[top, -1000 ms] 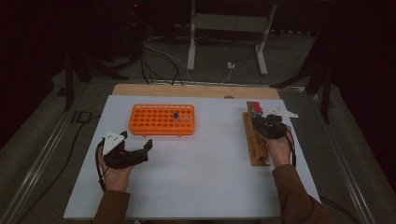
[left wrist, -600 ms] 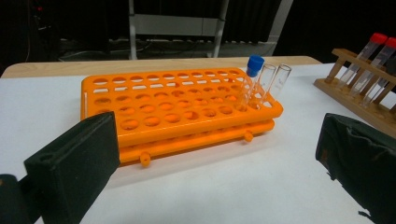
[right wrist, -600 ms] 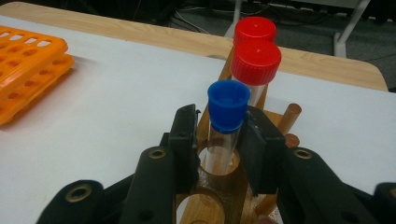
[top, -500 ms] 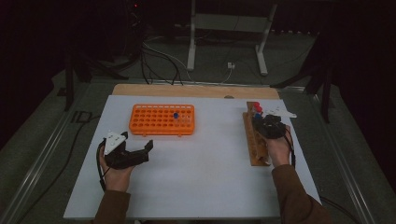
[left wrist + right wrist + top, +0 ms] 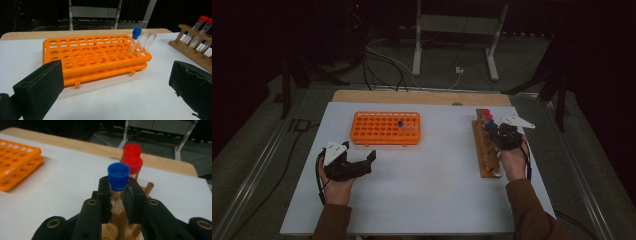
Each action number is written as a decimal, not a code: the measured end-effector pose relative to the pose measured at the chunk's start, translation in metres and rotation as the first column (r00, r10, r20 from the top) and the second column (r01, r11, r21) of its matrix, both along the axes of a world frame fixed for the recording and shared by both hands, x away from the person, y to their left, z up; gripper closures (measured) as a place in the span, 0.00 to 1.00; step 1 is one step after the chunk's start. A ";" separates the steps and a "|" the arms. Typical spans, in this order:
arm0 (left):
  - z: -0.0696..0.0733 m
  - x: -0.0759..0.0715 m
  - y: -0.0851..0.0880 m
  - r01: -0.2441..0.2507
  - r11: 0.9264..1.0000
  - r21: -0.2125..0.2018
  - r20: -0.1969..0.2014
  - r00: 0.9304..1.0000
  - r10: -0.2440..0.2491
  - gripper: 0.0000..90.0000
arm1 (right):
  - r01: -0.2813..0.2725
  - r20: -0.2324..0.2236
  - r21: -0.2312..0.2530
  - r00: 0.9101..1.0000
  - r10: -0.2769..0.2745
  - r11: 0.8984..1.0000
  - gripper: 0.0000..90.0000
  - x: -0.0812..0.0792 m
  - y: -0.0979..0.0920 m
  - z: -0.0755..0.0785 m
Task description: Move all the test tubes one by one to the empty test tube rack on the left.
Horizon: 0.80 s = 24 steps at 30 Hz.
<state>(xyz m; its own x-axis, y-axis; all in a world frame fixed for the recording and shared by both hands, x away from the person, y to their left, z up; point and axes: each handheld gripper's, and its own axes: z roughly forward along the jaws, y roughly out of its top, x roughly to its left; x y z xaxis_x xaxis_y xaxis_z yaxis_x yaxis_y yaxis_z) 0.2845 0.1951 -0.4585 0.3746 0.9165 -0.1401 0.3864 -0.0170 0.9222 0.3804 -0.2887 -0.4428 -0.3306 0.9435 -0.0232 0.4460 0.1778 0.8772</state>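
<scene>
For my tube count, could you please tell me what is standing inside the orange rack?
The orange rack holds a blue-capped tube and two uncapped tubes in one corner; their bottoms are hidden.

Blue-capped tube [image 5: 118, 185]; orange rack [image 5: 385, 128]; red caps [image 5: 132, 157]

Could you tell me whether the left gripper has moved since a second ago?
No. The left gripper sits at the same spot below the near-left corner of the orange rack, fingers open.

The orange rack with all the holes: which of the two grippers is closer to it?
Left. The left gripper sits open on the table just in front of the orange rack; the right gripper is far across at the wooden rack, shut on a blue-capped tube.
</scene>
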 end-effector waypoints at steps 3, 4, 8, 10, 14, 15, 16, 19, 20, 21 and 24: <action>0.000 0.000 0.000 0.000 1.000 0.000 -0.001 1.000 0.000 0.01 | -0.003 0.020 0.016 1.000 0.002 1.000 0.86 -0.004 -0.004 0.007; 0.000 0.000 0.000 0.000 1.000 0.001 -0.003 1.000 0.000 0.01 | -0.002 0.028 0.020 1.000 0.001 1.000 0.86 -0.006 -0.005 0.010; -0.002 0.001 -0.001 0.003 1.000 0.005 -0.007 1.000 -0.003 0.01 | -0.009 0.063 0.043 0.998 0.007 0.999 0.86 -0.013 -0.009 0.023; -0.001 0.002 -0.003 0.006 1.000 0.006 -0.007 1.000 -0.006 0.01 | -0.015 0.084 0.040 0.996 0.012 0.999 0.86 -0.017 -0.009 0.031; 0.000 0.001 -0.006 0.017 1.000 0.010 -0.003 1.000 -0.017 0.01 | -0.044 0.132 0.055 0.991 0.036 0.998 0.86 -0.026 -0.008 0.050; 0.000 0.001 -0.007 0.021 1.000 0.010 -0.001 1.000 -0.021 0.01 | -0.054 0.140 0.060 0.989 0.045 0.997 0.86 -0.028 -0.008 0.053; 0.001 0.001 -0.009 0.023 1.000 0.011 0.000 1.000 -0.023 0.01 | -0.068 0.143 0.061 0.988 0.059 0.996 0.86 -0.030 -0.006 0.055; 0.003 0.001 -0.014 0.034 0.999 0.012 0.006 0.999 -0.035 0.01 | -0.107 0.146 0.054 0.984 0.098 0.993 0.86 -0.035 0.001 0.058; 0.005 0.001 -0.016 0.037 0.999 0.016 0.010 0.999 -0.038 0.01 | -0.120 0.144 0.057 0.983 0.111 0.991 0.86 -0.036 0.004 0.058; 0.006 0.001 -0.018 0.044 0.999 0.023 0.014 0.999 -0.045 0.01 | -0.131 0.145 0.062 0.982 0.121 0.990 0.86 -0.038 0.006 0.059; 0.010 0.000 -0.027 0.073 0.997 0.030 0.025 0.997 -0.074 0.01 | -0.165 0.139 0.071 0.978 0.154 0.984 0.86 -0.041 0.015 0.058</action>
